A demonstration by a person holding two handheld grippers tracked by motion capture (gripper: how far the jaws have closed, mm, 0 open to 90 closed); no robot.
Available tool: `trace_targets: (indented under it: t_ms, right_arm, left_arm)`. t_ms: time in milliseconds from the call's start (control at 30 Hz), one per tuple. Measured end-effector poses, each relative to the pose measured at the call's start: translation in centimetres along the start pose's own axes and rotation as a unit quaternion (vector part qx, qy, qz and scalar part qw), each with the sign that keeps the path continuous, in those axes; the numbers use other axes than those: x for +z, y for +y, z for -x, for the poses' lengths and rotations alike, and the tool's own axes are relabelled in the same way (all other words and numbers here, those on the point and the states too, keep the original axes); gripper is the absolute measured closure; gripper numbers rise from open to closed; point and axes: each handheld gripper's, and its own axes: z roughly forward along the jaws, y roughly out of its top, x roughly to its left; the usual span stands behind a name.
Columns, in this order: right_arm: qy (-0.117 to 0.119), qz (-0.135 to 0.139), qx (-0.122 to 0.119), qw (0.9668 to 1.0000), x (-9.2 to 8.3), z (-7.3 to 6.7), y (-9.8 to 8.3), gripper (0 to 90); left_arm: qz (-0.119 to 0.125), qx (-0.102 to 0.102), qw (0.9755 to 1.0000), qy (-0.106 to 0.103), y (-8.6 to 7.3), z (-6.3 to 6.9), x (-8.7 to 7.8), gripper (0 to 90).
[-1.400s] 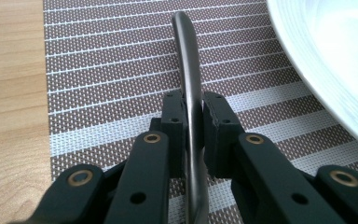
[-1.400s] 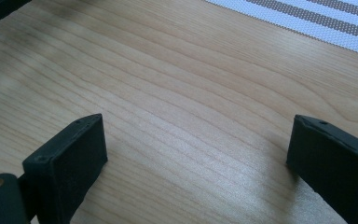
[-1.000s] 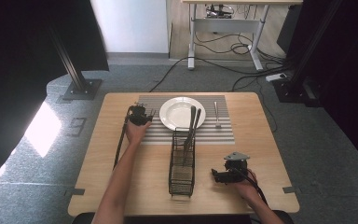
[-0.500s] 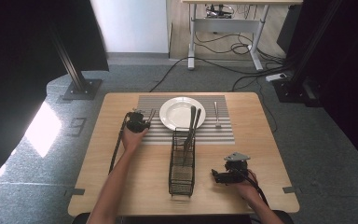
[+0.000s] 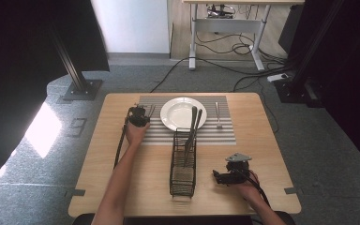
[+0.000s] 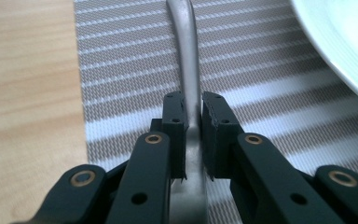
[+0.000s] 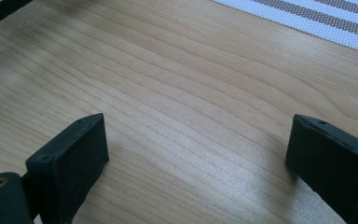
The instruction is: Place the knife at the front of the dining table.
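While right tongs (image 7: 196, 154) gape, left tongs (image 6: 193, 135) have closed, pinching the utensil handle (image 6: 189, 70)

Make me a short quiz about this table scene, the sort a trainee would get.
1. True or false: the left hand-held gripper is shut on a metal utensil handle.
2. What stands in the black wire caddy? A) cutlery B) cups C) nothing
3. What does the striped placemat carry at its middle?

Key
1. True. Its pads press on the handle from both sides, over the placemat beside the white plate; the jaws have just been closing.
2. A. A few cutlery pieces lean in it.
3. The white plate. The right hand-held gripper has wide-apart jaws over bare wood.
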Motion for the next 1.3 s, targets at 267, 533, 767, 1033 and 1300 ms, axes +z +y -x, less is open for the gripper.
trace_targets:
  t_ms: [267, 533, 767, 1033, 1300]
  right_arm:
    - [0.0, 0.0, -0.001, 1.0, -0.1, 0.0, -0.1, 5.7]
    - [0.001, 0.0, -0.002, 1.0, -0.1, 0.1, -0.1, 5.7]
    - [0.0, 0.001, -0.003, 1.0, -0.1, 0.0, -0.1, 5.9]
    - [0.0, 0.001, -0.003, 1.0, -0.1, 0.0, -0.1, 5.9]
    - [0.0, 0.001, -0.003, 1.0, -0.1, 0.0, -0.1, 5.8]
  left_arm:
    - [-0.003, -0.02, 0.9998, 0.01, 1.8, -0.8, 1.6, 80.2]
    - [0.004, -0.016, 0.9999, 0.002, 1.3, -1.0, 1.3, 66.2]
    - [0.006, -0.012, 0.9999, -0.007, -0.3, -1.2, -0.3, 57.9]
    - [0.0, -0.007, 0.9996, -0.027, -1.7, -1.4, -1.5, 55.2]
    - [0.01, -0.004, 0.9995, -0.03, -2.5, -0.9, -2.0, 55.4]
